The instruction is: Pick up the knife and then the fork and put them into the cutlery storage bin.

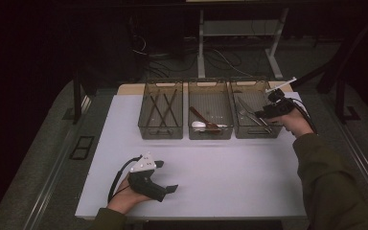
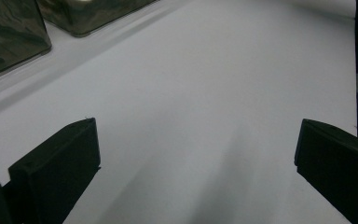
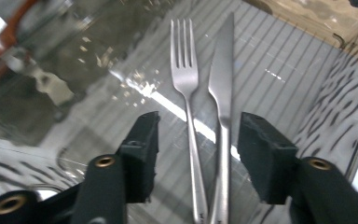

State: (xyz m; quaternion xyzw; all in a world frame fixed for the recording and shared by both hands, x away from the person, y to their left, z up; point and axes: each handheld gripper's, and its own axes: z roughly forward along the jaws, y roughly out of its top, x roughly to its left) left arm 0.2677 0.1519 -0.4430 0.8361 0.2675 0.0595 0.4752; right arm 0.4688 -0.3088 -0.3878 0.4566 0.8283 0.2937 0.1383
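fork (image 3: pixel 184 70) and knife (image 3: pixel 222 79) lie side by side on the ribbed floor of the right-hand bin (image 1: pixel 239 129), between the parted, empty jaws of the right gripper (image 3: pixel 196 154). closing here would likely pinch both handles, or perhaps skid one against the wall. the left gripper (image 2: pixel 196 154) rests wide open and empty on the white table (image 1: pixel 220 177).

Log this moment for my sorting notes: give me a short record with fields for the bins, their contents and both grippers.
bins: three clear bins in a row at the table's far side
left bin: dark chopsticks
middle bin: brown spoon and white spoon
right bin: fork and knife, lying side by side
right gripper: over the right bin, jaws open, fork and knife handles between them, pads not pressing
left gripper: near the table's front edge, jaws wide open, nothing between them
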